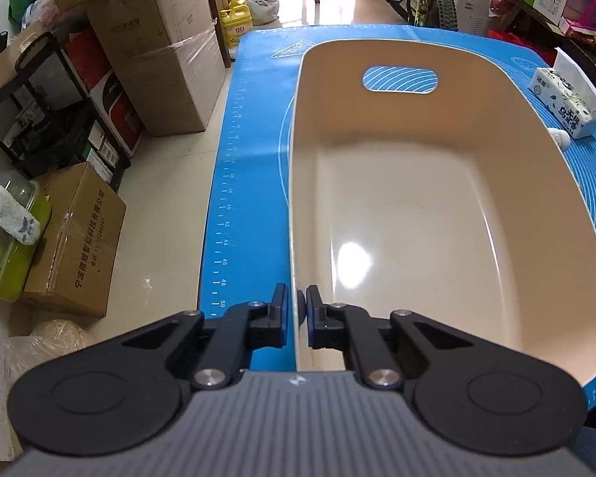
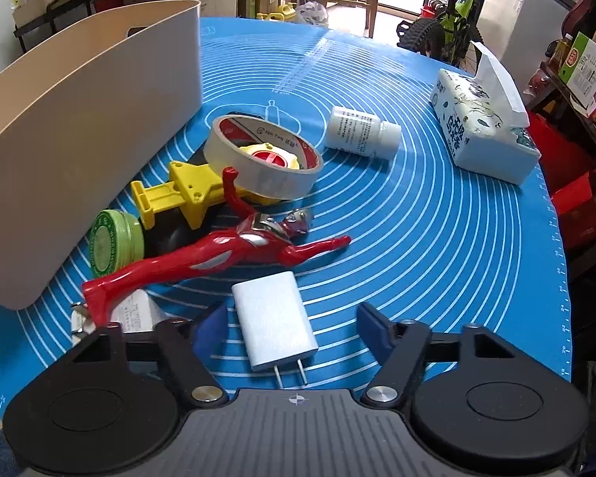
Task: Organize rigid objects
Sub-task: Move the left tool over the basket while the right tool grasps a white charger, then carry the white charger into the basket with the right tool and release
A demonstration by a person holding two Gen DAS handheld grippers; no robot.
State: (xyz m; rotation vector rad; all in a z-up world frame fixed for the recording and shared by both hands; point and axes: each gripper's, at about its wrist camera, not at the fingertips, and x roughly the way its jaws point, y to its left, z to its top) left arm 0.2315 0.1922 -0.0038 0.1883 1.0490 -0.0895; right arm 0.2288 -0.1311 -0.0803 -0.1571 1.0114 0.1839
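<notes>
A beige plastic bin [image 1: 417, 206] stands empty on the blue mat [image 1: 250, 127]. My left gripper [image 1: 297, 310] is shut on the bin's near left rim. In the right wrist view the bin [image 2: 79, 127] is at the left. My right gripper [image 2: 294, 326] is open around a white USB charger [image 2: 272, 330] lying prongs toward me. Beyond it lie a red Ultraman figure [image 2: 218, 250], a tape roll [image 2: 262, 155] resting on a yellow toy [image 2: 178, 194], a green tin [image 2: 115, 242], a white bottle [image 2: 359, 131] and a second white charger [image 2: 133, 312].
A tissue pack [image 2: 484, 127] sits at the mat's right side and also shows in the left wrist view [image 1: 564, 99]. Cardboard boxes [image 1: 75, 238] and a black shelf [image 1: 55, 111] stand on the floor left of the table. A bicycle [image 2: 445, 28] stands beyond.
</notes>
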